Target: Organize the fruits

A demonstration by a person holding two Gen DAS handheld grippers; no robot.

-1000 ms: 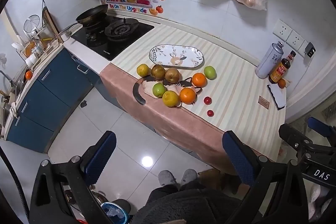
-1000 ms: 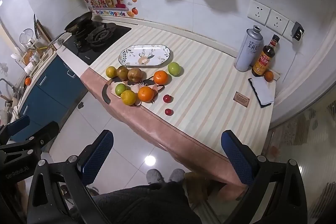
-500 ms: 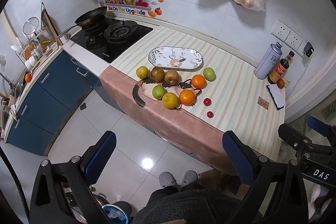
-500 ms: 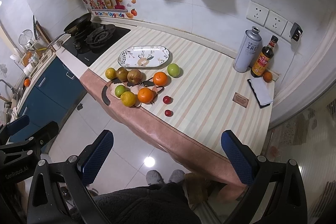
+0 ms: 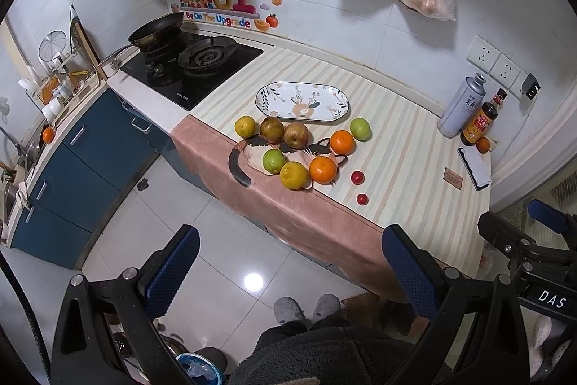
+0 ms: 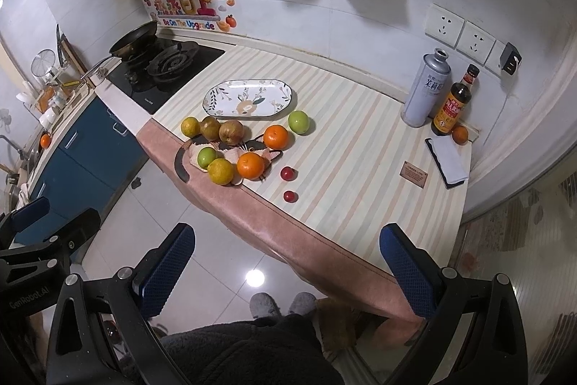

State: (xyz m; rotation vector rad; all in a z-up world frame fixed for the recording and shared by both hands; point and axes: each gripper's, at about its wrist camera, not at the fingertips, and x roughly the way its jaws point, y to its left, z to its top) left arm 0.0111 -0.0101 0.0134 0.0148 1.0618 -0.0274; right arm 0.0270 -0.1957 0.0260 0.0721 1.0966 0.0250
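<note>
**Both grippers held high over the fruit worktop**

From the left wrist I see a striped worktop (image 5: 396,147) along a white tiled wall, a gas hob (image 5: 194,67) at its far left end. The oval plate (image 5: 302,101) sits empty mid-worktop; the fruits (image 5: 295,150) cluster just in front of it by the front edge, several on a cat-shaped mat (image 5: 252,157), two cherry tomatoes (image 5: 357,177) beside them. My left gripper (image 5: 288,271) hangs spread wide over the floor, holding nothing.

From the right wrist, the same plate (image 6: 249,97) and fruits (image 6: 238,147) lie ahead. A can (image 6: 425,89) and sauce bottle (image 6: 452,107) stand at the far right corner. My right gripper (image 6: 285,271) is likewise released, touching nothing.
</note>
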